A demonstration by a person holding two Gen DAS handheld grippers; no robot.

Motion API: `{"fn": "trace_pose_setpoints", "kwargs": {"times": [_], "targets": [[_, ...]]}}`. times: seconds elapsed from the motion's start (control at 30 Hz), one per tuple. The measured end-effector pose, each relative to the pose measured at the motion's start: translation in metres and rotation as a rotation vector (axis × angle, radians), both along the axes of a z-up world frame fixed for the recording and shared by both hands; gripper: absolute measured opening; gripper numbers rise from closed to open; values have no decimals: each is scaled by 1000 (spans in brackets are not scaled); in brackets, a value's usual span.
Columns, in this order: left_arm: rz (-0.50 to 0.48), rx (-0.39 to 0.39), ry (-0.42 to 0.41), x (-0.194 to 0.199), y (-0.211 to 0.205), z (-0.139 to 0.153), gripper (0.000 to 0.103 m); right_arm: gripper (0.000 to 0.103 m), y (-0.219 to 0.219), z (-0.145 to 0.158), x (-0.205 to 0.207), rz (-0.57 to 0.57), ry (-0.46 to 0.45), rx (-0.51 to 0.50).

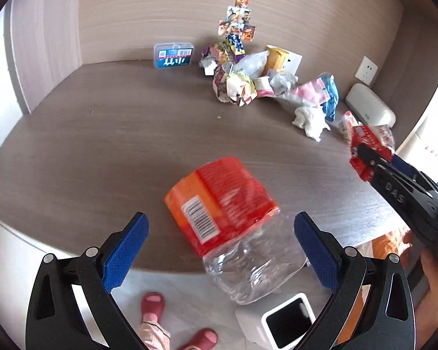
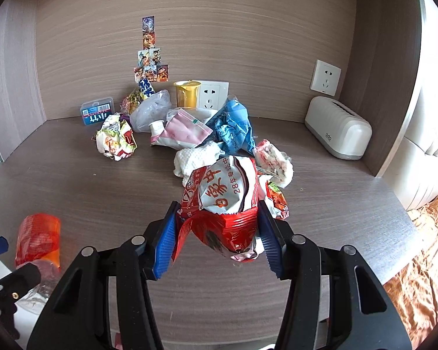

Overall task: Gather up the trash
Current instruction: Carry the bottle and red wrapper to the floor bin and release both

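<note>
Left gripper (image 1: 220,246) gapes wide, its pads clear of the plastic bottle (image 1: 233,227) between them, above the white bin (image 1: 289,323); right gripper (image 2: 216,239) pinches a red wrapper (image 2: 222,204), beyond the bin, over the desk (image 2: 73,180).

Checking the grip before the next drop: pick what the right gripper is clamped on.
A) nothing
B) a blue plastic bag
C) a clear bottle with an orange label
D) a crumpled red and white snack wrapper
D: the right gripper has its blue pads pressed on both sides of the crumpled red and white snack wrapper, lifted clear of the desk.
</note>
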State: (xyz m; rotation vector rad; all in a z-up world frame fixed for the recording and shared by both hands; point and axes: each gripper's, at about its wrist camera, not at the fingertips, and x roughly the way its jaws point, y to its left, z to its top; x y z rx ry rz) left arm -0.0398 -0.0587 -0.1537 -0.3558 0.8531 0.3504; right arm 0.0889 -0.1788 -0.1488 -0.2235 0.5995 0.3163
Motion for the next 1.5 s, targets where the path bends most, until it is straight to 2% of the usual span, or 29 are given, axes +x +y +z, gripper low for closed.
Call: {"fn": "trace_pose_setpoints", "kwargs": {"times": [0.23,0.37,0.4,0.43,0.5,0.53,0.77,0.87,0.97,1.03,1.17,1.23,1.27,1.37,1.43,1.47,1.5], "targets": [[15,-23,17,14,-14,-6,98,53,-10,-2,-14,-2,1,0],[-34,-99,20,31,-19,-22,98,54,-14,-1,-17,-10,-1,3],[-33,-89,5,30,-20,-21,94,54,-16,-1,-17,-12,-3,2],[-51,-99,-15,31,-22,-20,85,54,-17,0,-17,-15,-6,1],[-74,-88,-35,33,-23,-15,53,54,-20,1,-17,-23,-15,-4],[-92,-80,-34,37,-23,-14,49,54,-22,1,-17,-27,-18,-6],[-201,17,-61,40,-32,3,45,54,-41,9,-21,-73,-23,34],[-275,57,-85,46,-45,15,44,54,-55,13,-30,-110,-25,51],[-405,99,-120,49,-73,28,44,54,-75,16,-43,-163,-18,65],[-529,117,-145,50,-101,34,44,54,-96,18,-57,-213,-4,82],[-740,119,-164,48,-151,30,44,54,-141,14,-83,-319,52,119],[-872,110,-156,43,-183,17,44,54,-168,3,-99,-392,94,127],[-907,108,-152,41,-191,11,44,54,-177,-4,-104,-421,110,128],[-1061,85,-124,32,-233,-24,44,54,-211,-38,-126,-530,179,151],[-1166,72,-78,29,-263,-61,44,54,-224,-61,-135,-588,213,178],[-1191,61,-68,29,-271,-72,44,54,-229,-70,-137,-604,230,191],[-1232,40,-44,29,-285,-95,44,54,-235,-86,-139,-621,254,209]]}}
